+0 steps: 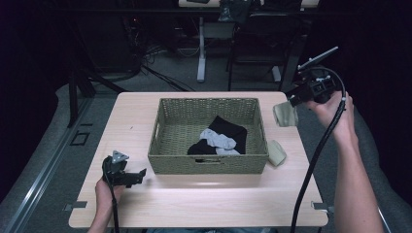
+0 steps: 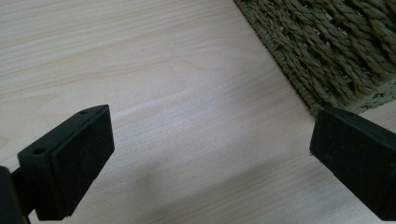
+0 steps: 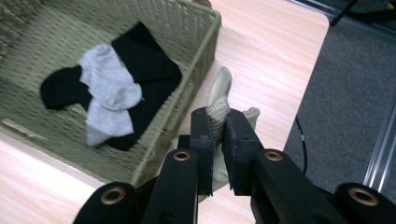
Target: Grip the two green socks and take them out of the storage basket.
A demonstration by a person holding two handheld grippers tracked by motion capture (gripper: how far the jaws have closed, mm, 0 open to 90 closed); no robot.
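Pale smooth wood-grain table (image 1: 204,194), rough woven wicker basket (image 1: 209,162), soft knit cloth socks (image 3: 109,93), matt black jaws.

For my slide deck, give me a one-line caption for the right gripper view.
Right gripper pinches an olive sock beside a woven basket holding black and grey socks.

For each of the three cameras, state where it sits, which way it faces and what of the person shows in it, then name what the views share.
High view: above the person's side, looking forward and down on the table; both forearms show, with left gripper and right gripper.
Left gripper view: low over the table, between its open jaws, toward a basket corner.
Right gripper view: raised off the table's right edge, looking down at its jaws shut on a beige sock, with a second beige sock on the table below.
Shared: all three show the basket; the high and right gripper views also show the black and grey socks inside.
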